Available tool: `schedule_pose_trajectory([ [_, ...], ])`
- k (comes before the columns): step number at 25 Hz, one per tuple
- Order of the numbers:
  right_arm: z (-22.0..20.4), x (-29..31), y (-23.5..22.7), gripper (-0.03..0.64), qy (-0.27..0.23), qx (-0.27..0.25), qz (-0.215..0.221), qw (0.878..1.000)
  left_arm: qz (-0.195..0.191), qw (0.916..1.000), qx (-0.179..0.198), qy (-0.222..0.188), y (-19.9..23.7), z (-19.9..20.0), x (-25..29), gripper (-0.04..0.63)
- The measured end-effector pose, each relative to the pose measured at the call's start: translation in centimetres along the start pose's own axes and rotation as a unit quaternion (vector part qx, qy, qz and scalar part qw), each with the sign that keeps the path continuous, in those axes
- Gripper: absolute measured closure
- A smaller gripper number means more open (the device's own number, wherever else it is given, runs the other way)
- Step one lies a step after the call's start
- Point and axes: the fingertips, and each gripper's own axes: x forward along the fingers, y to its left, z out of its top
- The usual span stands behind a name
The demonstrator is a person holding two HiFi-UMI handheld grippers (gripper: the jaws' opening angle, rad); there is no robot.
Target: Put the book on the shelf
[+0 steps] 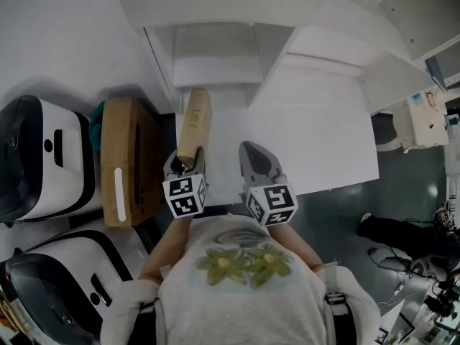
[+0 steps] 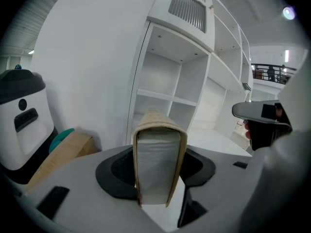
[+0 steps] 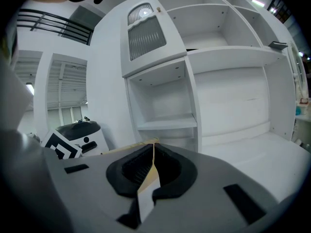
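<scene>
The left gripper (image 1: 187,167) has its fingers clenched on the near end of a tan-covered book (image 2: 157,165). The book stands on edge, spine up, and reaches away over the left part of the white bench (image 1: 316,135) toward the open compartments of the white shelf unit (image 1: 215,57) at the far side. Just to its right, the right gripper (image 3: 151,173) has its fingers pressed together on nothing. A cardboard box (image 1: 129,160) stands left of the book.
</scene>
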Motion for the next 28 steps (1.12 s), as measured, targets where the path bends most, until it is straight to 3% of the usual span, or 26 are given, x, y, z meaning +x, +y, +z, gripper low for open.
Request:
schedule_pose_trajectory([
  [19,-0.3,1.5,-0.7,0.583,0.007,0.001,-0.017,1.000,0.008,0.9998,-0.003,0.020,1.4,0.1,4.5,0.359],
  [28,-0.8,2.0,-1.0,0.583,0.011,0.007,-0.021,1.000,0.001,0.9993,0.025,0.028,0.5,-0.2,5.7,0.359],
])
